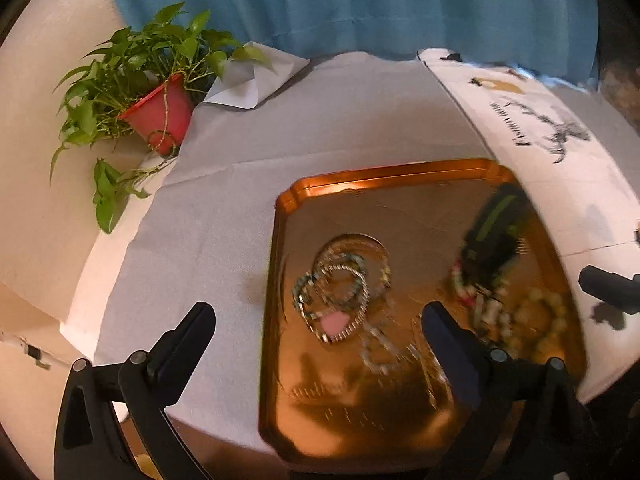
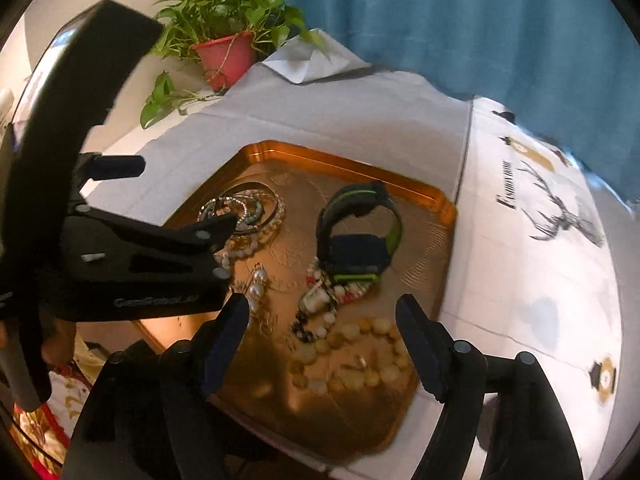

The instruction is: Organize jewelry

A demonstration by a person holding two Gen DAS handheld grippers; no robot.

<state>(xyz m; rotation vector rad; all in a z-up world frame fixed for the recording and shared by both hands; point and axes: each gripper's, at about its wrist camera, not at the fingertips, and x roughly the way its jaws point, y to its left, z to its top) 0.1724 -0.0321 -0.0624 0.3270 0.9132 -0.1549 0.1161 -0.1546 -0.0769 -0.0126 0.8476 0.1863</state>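
A copper tray (image 1: 384, 176) (image 2: 348, 164) lies on the table and holds the jewelry. A pile of bangles (image 1: 340, 280) (image 2: 248, 208) with a pink heart pendant (image 1: 334, 322) lies in its left half. A black and green watch (image 1: 492, 236) (image 2: 360, 236) stands to the right, with a red and white bead bracelet (image 2: 340, 292) and a yellow bead bracelet (image 1: 544, 320) (image 2: 360, 356) in front of it. Pearl earrings (image 2: 256, 284) lie mid-tray. My left gripper (image 1: 318, 314) (image 2: 176, 192) hangs open over the bangles, holding nothing. My right gripper (image 2: 322, 304) is open above the bead bracelets, also holding nothing.
A leafy plant in a red pot (image 1: 160, 112) (image 2: 226, 54) stands at the table's far left corner. A grey cloth (image 1: 320, 120) covers the table, with a white printed cloth (image 1: 540, 128) on the right. A blue curtain (image 1: 360, 0) hangs behind.
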